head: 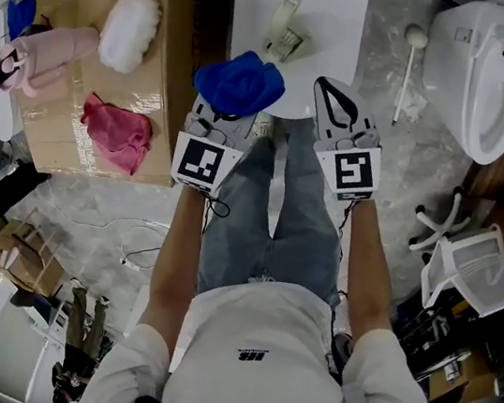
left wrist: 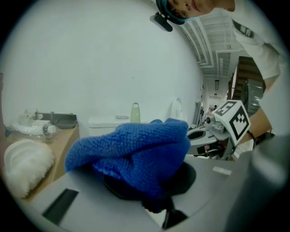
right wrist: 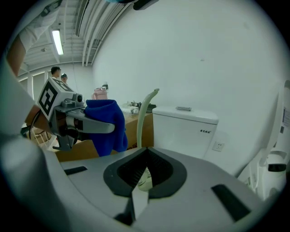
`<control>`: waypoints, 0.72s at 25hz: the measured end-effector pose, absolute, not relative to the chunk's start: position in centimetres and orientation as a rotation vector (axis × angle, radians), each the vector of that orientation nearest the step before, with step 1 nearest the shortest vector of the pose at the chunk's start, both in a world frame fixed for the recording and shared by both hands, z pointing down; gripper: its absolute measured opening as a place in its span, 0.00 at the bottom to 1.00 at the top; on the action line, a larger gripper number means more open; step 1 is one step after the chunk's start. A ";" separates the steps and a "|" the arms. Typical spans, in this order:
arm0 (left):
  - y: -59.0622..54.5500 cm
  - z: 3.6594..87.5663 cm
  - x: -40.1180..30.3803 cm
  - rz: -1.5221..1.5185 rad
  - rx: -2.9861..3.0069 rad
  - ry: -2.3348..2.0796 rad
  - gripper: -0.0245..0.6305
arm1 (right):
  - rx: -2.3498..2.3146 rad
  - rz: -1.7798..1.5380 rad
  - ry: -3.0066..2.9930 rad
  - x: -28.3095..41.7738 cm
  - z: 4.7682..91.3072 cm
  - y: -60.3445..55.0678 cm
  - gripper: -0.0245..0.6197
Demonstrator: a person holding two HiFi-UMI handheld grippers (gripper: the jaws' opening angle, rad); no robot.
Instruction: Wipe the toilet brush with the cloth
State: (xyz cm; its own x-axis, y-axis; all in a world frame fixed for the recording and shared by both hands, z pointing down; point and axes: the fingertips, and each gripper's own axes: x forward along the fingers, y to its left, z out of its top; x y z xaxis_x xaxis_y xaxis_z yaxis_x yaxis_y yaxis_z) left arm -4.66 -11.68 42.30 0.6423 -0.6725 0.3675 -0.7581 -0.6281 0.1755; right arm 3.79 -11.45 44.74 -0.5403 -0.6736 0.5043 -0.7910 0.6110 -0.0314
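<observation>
A pale green toilet brush [head: 287, 23] stands on the white top of a toilet [head: 332, 28] straight ahead. Its handle [right wrist: 143, 115] rises just beyond my right gripper [right wrist: 144, 156], whose jaws are shut with nothing between them. In the head view the right gripper [head: 327, 89] points at the toilet's near edge. My left gripper [head: 231, 112] is shut on a bunched blue cloth [head: 241, 83], which covers its tips. The blue cloth [left wrist: 136, 152] fills the left gripper view, with the brush handle [left wrist: 135, 112] behind it. Both grippers sit side by side, short of the brush.
A cardboard surface [head: 173, 13] at the left carries a white fluffy pad [head: 129, 29], a pink cloth [head: 116, 132] and a pink object [head: 52, 55]. A second toilet [head: 498, 83] stands at the right, a white long-handled brush [head: 408, 69] on the floor between. The cistern [right wrist: 186, 129] backs the brush.
</observation>
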 end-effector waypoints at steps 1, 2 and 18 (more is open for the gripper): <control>-11.8 42.9 -4.6 0.388 2.552 -1.143 0.16 | 1.154 0.354 -2.390 3.6 45.5 -11.6 0.03; -11.9 43.5 -4.6 0.393 2.554 -1.139 0.16 | 1.147 0.353 -2.388 3.5 46.2 -11.7 0.03; -12.8 52.4 -3.7 0.441 2.518 -1.125 0.18 | 1.002 0.341 -2.357 2.4 57.1 -13.6 0.03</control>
